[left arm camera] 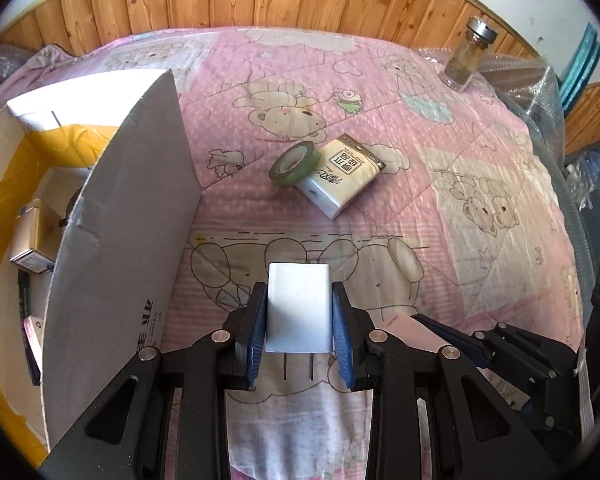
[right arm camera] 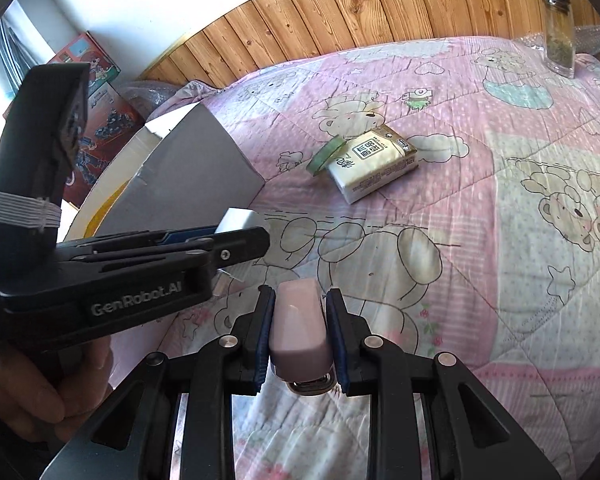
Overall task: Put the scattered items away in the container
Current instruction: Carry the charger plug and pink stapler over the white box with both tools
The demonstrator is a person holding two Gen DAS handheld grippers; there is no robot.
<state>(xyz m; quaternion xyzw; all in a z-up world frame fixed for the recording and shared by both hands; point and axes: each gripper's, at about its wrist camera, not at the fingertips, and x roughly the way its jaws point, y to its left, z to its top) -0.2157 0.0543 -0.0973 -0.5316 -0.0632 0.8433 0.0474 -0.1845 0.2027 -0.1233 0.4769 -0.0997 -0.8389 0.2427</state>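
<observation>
The left gripper (left arm camera: 299,312) pinches a white charger (left arm camera: 298,306) by its flat sides: light, rigid, slick plastic, 2 prongs trailing. The right gripper (right arm camera: 300,336) clamps a pink stapler (right arm camera: 300,336), probably heavier. Both hang above a soft, yielding pink quilt (left arm camera: 420,152), beside the cardboard box (left arm camera: 132,208), under wood panelling. Tape and tissues remain.

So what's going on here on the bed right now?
A person is tidying with two handheld grippers. The left gripper grips a white plug adapter; the right gripper grips a small pink stapler. The cardboard box stands at the left. A tape roll, tissue pack and glass jar remain on the quilt.
</observation>
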